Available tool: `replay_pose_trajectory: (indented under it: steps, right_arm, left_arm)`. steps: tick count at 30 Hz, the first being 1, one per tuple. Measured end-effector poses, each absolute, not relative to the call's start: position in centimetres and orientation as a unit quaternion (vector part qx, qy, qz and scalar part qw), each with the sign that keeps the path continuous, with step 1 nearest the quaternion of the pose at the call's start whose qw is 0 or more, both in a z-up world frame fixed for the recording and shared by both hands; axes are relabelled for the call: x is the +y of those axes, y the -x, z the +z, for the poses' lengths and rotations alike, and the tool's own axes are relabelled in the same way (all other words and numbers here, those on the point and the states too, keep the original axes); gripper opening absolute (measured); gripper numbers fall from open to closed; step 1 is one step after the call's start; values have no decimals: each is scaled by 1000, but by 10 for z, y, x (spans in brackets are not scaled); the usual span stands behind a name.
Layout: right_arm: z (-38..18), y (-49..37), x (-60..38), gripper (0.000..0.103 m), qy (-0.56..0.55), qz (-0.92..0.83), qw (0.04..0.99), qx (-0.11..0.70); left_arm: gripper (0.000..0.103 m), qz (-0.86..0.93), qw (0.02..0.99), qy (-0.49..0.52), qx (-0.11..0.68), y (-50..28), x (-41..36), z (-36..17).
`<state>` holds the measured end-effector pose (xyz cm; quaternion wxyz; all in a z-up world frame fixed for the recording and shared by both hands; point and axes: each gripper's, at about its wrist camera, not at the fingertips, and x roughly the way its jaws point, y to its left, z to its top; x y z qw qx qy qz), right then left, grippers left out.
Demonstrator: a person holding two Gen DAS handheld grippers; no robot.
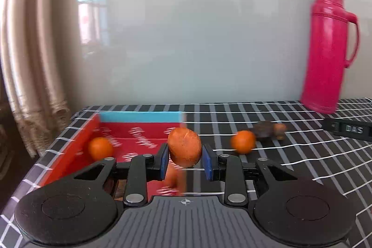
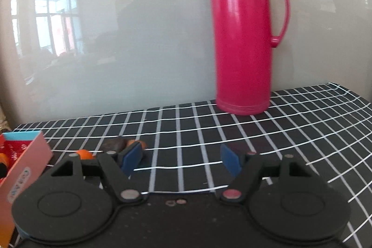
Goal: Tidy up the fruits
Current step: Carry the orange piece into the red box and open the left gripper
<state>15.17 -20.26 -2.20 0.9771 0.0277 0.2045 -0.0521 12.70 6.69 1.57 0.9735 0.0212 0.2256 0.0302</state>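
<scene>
My left gripper (image 1: 185,158) is shut on an orange fruit (image 1: 184,147) and holds it above the right wall of a red box (image 1: 81,141) with a blue far wall. One orange (image 1: 100,148) lies inside the box. Another orange (image 1: 243,141) lies on the cloth right of the box, with a dark fruit (image 1: 265,129) and a small orange-brown fruit (image 1: 279,129) behind it. My right gripper (image 2: 182,158) is open and empty over the checked cloth; the dark fruit (image 2: 114,143) and an orange (image 2: 84,154) lie just left of its left finger.
A tall pink thermos jug (image 2: 241,38) stands at the back against the pale wall; it also shows in the left wrist view (image 1: 325,50). A black bar with letters (image 1: 348,130) lies at the right. The box's outer wall (image 2: 25,169) is at the left. A curtain (image 1: 30,62) hangs left.
</scene>
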Motion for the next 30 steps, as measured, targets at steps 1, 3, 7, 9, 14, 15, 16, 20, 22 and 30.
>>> replay_pose_trajectory:
  steps: [1, 3, 7, 9, 14, 15, 16, 20, 22, 30]
  right_arm:
    - [-22, -151, -196, 74, -22, -48, 977, 204]
    - [-22, -150, -188, 74, -17, -42, 978, 203]
    - [-23, -150, -175, 74, -9, -34, 978, 205]
    - [-23, -151, -170, 74, -7, -31, 978, 206]
    - [-24, -151, -156, 74, -3, -20, 978, 206]
    - [-24, -152, -154, 74, -4, -18, 978, 207]
    - [-25, -152, -152, 74, -4, -16, 978, 208]
    - [-25, -152, -147, 74, -3, -11, 978, 206]
    - [-25, -152, -146, 74, -2, -10, 978, 207]
    - [-25, -150, -155, 75, -2, -14, 979, 206]
  left_arm:
    - [31, 37, 973, -20, 225, -125, 75, 16]
    - [31, 51, 972, -16, 227, -121, 92, 16]
    - [31, 77, 969, -4, 235, -118, 121, 11]
    - [31, 89, 966, 6, 242, -119, 132, 7]
    - [31, 114, 961, 21, 249, -119, 151, -1]
    - [31, 119, 961, 24, 247, -117, 153, -2]
    - [31, 122, 961, 26, 246, -116, 154, -2]
    - [62, 126, 962, 23, 240, -113, 151, -2]
    - [72, 132, 964, 13, 229, -111, 147, 1]
    - [91, 133, 969, 7, 206, -111, 138, 8]
